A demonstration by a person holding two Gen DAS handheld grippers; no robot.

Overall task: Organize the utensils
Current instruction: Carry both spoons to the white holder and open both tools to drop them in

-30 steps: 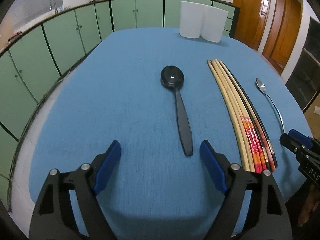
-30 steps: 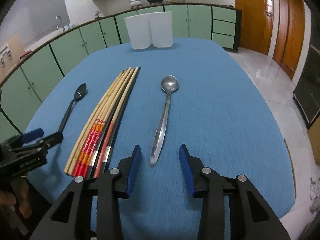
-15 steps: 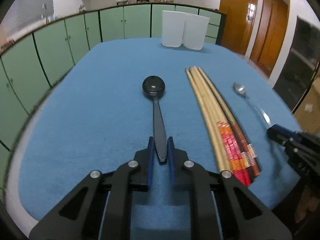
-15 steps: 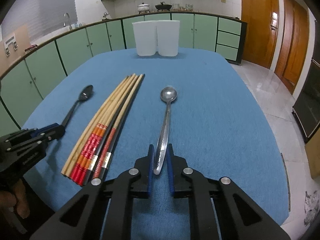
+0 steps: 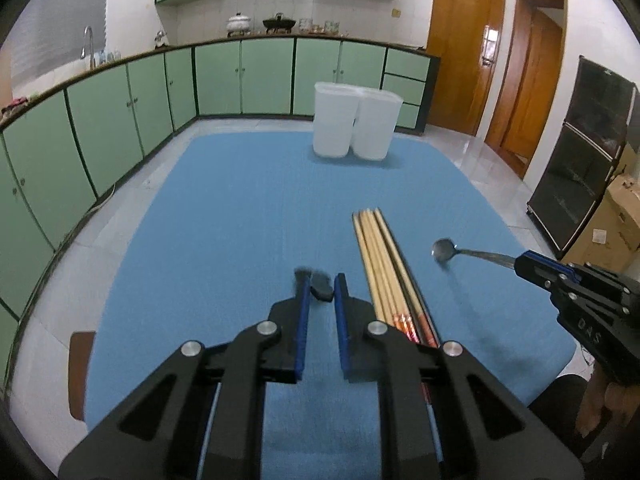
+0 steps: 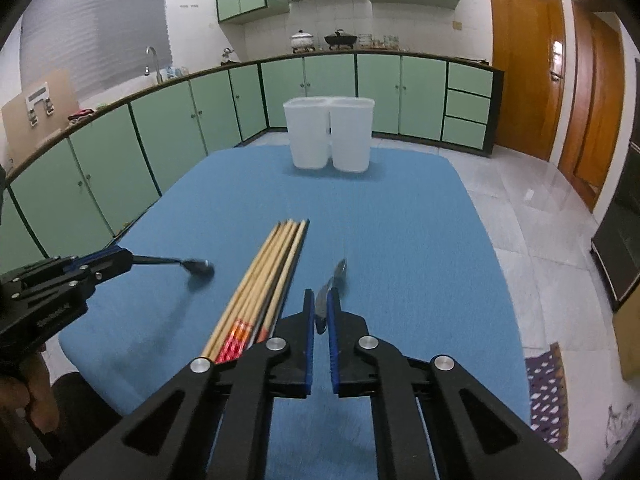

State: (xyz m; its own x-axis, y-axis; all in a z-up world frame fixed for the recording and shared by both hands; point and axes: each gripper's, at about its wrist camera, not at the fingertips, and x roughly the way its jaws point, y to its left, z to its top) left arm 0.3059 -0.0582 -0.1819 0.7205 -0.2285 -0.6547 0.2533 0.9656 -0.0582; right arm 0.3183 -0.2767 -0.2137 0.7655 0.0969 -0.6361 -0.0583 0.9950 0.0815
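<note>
Two white bins [image 6: 329, 138] stand at the far end of the blue table [image 6: 400, 240]; the chopsticks [image 6: 264, 280] are left lying. Left gripper [image 5: 319, 292] is clamped on the black spoon [image 5: 322, 286], right gripper [image 6: 319, 312] on the metal spoon [image 6: 328, 298], both lifted. Carriage to the bins is judged next. Each spoon's full length is shown only in the opposite view.

Black spoon [image 5: 321, 287], steel spoon [image 6: 332, 292] lifted; chopsticks [image 6: 264, 280] flat.
</note>
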